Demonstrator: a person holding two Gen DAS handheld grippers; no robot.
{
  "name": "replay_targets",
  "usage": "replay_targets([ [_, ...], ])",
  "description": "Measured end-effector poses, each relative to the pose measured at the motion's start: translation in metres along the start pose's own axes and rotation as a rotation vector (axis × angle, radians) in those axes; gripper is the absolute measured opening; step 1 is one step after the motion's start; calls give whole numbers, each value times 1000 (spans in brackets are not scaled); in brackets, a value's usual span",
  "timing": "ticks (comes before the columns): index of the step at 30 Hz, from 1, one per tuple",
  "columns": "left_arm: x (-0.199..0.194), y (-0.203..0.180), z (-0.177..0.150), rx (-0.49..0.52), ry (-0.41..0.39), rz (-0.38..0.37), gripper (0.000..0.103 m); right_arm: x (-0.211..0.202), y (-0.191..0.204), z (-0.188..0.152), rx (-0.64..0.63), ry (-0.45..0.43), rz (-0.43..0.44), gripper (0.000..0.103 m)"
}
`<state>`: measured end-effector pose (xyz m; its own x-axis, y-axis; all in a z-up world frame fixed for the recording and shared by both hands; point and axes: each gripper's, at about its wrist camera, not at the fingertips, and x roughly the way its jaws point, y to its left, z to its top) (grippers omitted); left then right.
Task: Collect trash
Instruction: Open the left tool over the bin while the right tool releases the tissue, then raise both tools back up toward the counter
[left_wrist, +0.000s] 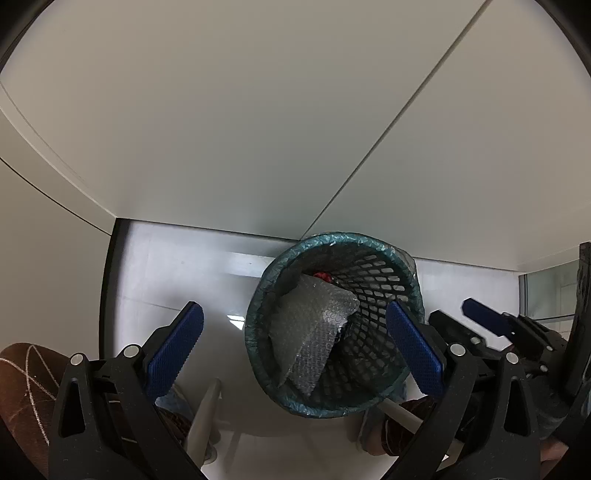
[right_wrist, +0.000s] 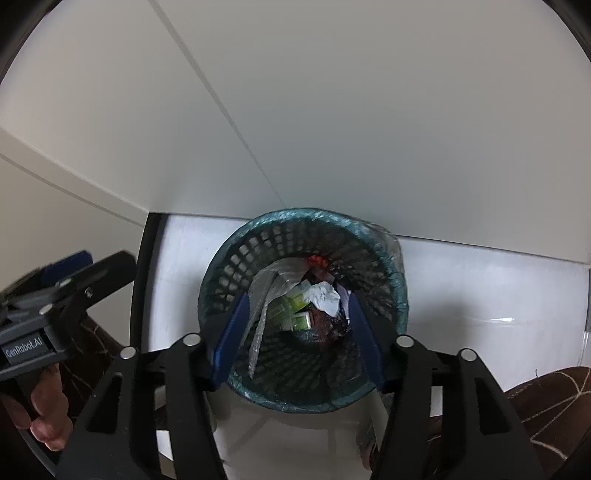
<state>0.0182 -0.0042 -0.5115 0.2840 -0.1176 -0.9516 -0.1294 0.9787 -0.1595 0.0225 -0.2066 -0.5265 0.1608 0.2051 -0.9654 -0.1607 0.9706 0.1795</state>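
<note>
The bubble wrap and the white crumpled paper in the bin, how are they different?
The bubble wrap is a big, see-through, greyish sheet; the crumpled paper is a small, opaque white wad. The bubble wrap stands on edge, leaning up the mesh wall of the bin; the crumpled paper sits in the middle on top of the other rubbish. Both lie loose inside the bin, and neither gripper holds them.

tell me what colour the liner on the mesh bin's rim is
Teal green plastic liner, folded over the black mesh bin; clearest in the right wrist view.
</note>
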Motion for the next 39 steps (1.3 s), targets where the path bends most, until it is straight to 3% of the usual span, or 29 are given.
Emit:
replay_targets([
  [6,-6,-4,-1,24,-31,11,97,-16,-16,2,55,-67,-57,81],
  [11,-25,-11,-2,66,-76,24,97,-45,-11,3,24,-140,-121,91],
  [16,-54,-18,0,65,-108,8,97,-82,-3,4,17,-217,-173,91],
  [24,-120,-34,5,83,-189,-8,97,-160,-3,8,30,-342,-131,91],
  [39,-266,-61,25,87,-355,12,97,-292,15,18,53,-492,-111,92],
])
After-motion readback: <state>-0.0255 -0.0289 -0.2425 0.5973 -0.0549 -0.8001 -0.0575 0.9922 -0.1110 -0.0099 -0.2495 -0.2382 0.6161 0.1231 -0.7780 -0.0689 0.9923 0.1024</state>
